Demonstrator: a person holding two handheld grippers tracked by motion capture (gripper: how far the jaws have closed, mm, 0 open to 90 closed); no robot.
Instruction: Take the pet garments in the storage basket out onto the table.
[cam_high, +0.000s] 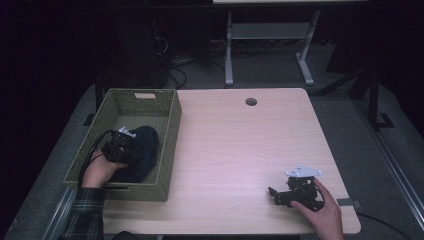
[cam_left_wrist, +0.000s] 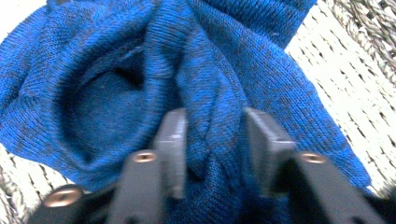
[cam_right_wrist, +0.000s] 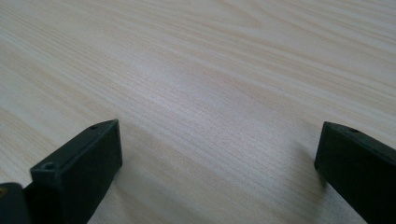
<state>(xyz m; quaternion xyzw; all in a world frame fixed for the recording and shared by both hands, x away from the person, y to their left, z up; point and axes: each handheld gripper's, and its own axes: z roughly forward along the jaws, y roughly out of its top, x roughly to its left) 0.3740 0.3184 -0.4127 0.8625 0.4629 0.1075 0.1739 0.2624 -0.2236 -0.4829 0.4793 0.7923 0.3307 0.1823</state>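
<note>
High view: the left gripper (cam_high: 121, 142) was lowered inside the green woven basket (cam_high: 170, 145) at the left edge of the table (cam_high: 240, 145), its tip on a dark blue knitted garment (cam_high: 145, 150) bunched on the basket floor. The right gripper (cam_high: 295, 192) rested on the bare tabletop near the right front corner, well apart from the basket, with a hand over it.

Left gripper view: the left gripper (cam_left_wrist: 212, 140) had its jaws drawn in on a raised fold of the blue knitted garment (cam_left_wrist: 140, 70). The fabric filled the gap between the pads and bulged above them, so the grip was judged to be made. The pale weave of the basket (cam_left_wrist: 345, 84) showed beyond the cloth.

Right gripper view: the right gripper (cam_right_wrist: 217, 163) stood with its jaws spread wide over the plain wood of the table (cam_right_wrist: 210, 70), holding nothing.

Step in hand, as judged: seizing the garment for removal from the basket. The next move would call for a straight upward lift that keeps the pinched fold firm and carries the trailing cloth over the basket wall without snagging the weave. The right gripper was free to take a second hold.
</note>
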